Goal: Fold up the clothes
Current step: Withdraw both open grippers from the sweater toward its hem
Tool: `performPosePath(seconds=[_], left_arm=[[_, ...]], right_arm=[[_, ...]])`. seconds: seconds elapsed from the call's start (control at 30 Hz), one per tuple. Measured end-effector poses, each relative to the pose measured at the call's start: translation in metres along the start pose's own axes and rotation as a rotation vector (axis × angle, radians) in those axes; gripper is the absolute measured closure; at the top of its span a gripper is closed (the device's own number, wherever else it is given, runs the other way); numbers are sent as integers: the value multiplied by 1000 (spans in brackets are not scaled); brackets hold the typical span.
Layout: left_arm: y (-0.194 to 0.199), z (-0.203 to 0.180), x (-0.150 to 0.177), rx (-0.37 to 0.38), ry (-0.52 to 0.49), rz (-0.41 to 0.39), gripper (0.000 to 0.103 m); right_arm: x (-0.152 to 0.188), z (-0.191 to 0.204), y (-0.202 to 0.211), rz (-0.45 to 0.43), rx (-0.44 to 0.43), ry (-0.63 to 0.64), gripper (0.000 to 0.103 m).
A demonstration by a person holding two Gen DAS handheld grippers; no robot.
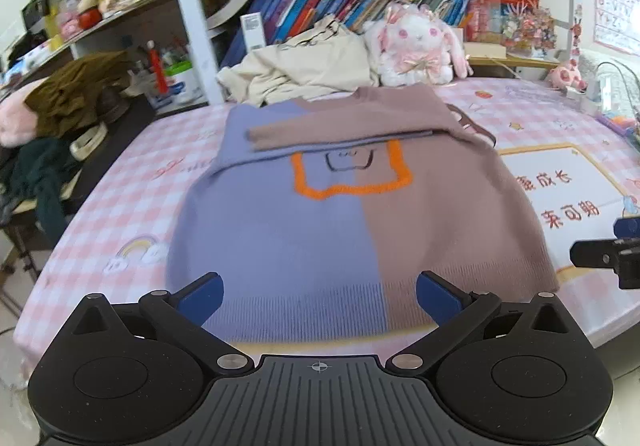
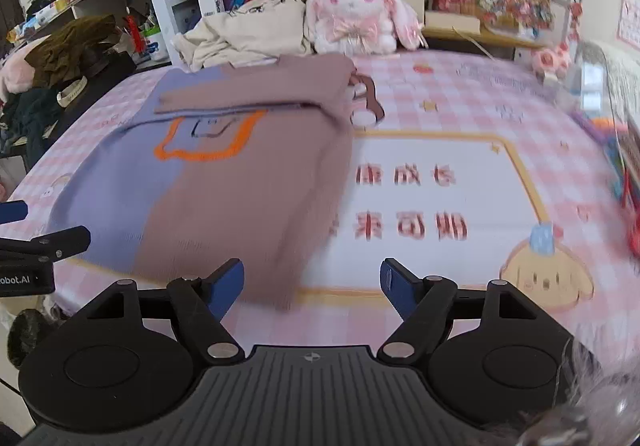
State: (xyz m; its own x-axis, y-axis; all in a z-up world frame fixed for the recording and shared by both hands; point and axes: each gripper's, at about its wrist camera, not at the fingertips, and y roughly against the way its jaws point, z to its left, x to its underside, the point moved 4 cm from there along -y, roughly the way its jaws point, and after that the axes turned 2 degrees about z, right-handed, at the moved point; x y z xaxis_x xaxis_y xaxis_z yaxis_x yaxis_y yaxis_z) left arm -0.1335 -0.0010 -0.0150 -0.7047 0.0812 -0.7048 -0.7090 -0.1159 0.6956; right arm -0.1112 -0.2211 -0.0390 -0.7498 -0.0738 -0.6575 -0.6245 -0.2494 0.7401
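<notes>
A half-blue, half-brown sweater (image 1: pixel 340 214) with an orange outline on its chest lies flat on the pink checked table cover (image 1: pixel 132 206). Its brown sleeve (image 1: pixel 344 130) is folded across the chest toward the blue side. My left gripper (image 1: pixel 318 296) hangs open over the sweater's ribbed hem, nothing between its blue pads. In the right wrist view the sweater (image 2: pixel 208 182) lies to the left. My right gripper (image 2: pixel 312 284) stands open above the hem's brown right corner, gripping nothing. Each gripper's fingers show at the edge of the other's view.
A cream pile of clothes (image 1: pixel 304 66) and a pink-and-white plush rabbit (image 1: pixel 416 46) sit at the back of the table, below shelves of books (image 1: pixel 360 2). A white printed panel (image 2: pixel 436 202) with red characters lies right of the sweater. A cluttered chair (image 1: pixel 60 134) stands to the left.
</notes>
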Motion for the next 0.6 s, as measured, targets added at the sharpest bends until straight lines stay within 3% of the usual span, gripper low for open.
performPosePath(seconds=[0.37, 0.6], left_arm=[[15, -7, 19, -8, 20, 31, 0], [16, 19, 28, -51, 72, 48, 0]], right_arm=[[26, -1, 15, 18, -30, 10, 29], [30, 4, 12, 39, -47, -32, 33]])
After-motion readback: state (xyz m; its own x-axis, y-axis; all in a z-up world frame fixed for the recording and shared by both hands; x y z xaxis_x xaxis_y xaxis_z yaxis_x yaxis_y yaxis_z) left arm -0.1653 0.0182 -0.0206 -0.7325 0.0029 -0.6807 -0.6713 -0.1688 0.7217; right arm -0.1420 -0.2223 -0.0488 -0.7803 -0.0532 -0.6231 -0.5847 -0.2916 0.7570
